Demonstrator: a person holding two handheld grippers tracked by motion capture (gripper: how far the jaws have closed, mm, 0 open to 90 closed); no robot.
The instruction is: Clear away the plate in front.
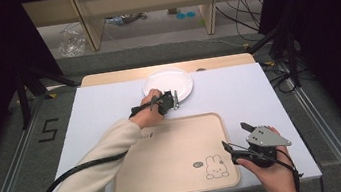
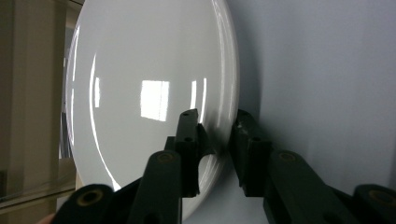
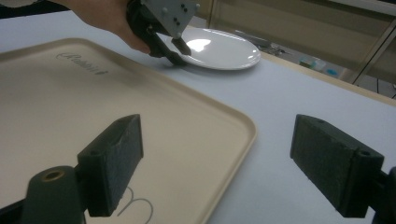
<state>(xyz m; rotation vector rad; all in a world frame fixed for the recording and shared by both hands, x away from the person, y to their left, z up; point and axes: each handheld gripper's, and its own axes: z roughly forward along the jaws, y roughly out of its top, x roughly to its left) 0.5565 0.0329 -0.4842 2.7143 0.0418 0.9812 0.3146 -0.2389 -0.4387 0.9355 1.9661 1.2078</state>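
Note:
A white plate (image 1: 167, 84) lies at the far middle of the table, and its glossy face (image 2: 149, 84) looms close in the left gripper view. My left gripper (image 1: 175, 100) (image 2: 217, 135) is at the plate's near rim, one jaw over the face and the other outside the rim, shut on the rim. The right gripper view shows that gripper (image 3: 176, 51) pinching the plate's edge (image 3: 224, 51). My right gripper (image 1: 234, 136) (image 3: 215, 163) hovers open with nothing between its jaws, over the right edge of a beige tray (image 1: 166, 152) (image 3: 70, 107).
The tray has a rabbit drawing (image 1: 215, 166) at its near right corner and nothing on it. A white table cover (image 1: 94, 106) surrounds tray and plate. A bare wooden strip (image 1: 105, 78) runs along the table's far edge. Black frames and cables stand on both sides.

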